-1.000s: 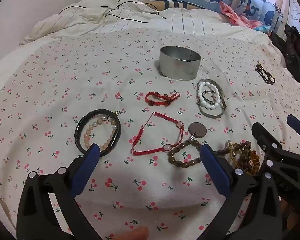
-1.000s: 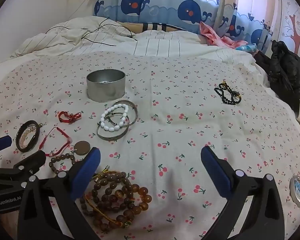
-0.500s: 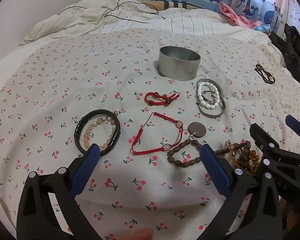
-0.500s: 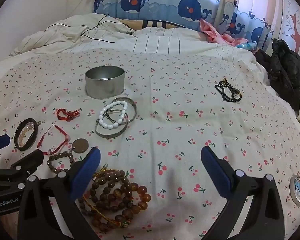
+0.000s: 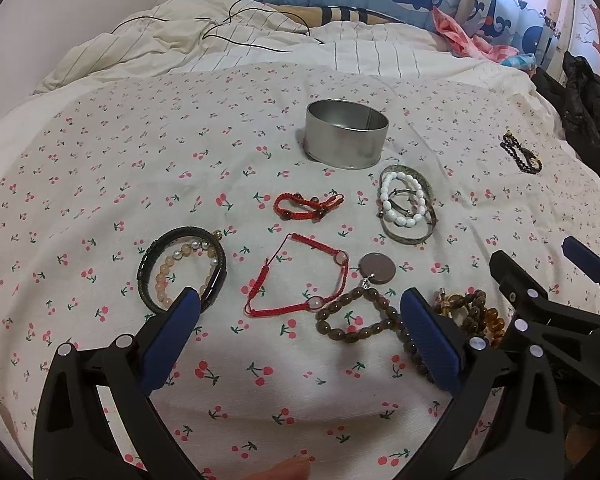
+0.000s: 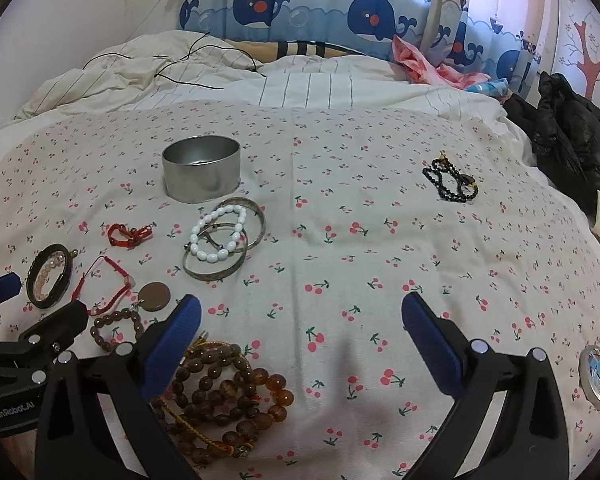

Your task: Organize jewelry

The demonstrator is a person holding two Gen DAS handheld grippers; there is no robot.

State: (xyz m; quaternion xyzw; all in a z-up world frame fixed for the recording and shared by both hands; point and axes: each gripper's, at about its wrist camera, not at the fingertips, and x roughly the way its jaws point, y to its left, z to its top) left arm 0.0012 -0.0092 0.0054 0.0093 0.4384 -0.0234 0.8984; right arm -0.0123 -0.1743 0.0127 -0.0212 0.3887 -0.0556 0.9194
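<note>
Both grippers hovered over the cherry-print bedsheet (image 6: 340, 184), jaws wide, holding nothing. Left gripper (image 5: 300, 332) sat over the left cluster: black band bracelet with peach and pearl beads inside it (image 5: 182, 270), red cord bracelet (image 5: 300, 280), small knotted red bracelet (image 5: 310, 206), brown-bead bracelet with round brown disc (image 5: 358, 316). Round silver tin (image 6: 201, 168) stood open behind, white bead bracelet on silver bangles (image 6: 222, 242) just in front. Right gripper (image 6: 300, 338) hung beside amber bead strands (image 6: 230, 392). "GenRobot.AI" was printed on the left gripper body. Black bead bracelet (image 6: 452, 182) lay well apart right; round lid with blue picture (image 6: 598, 376) far right.
</note>
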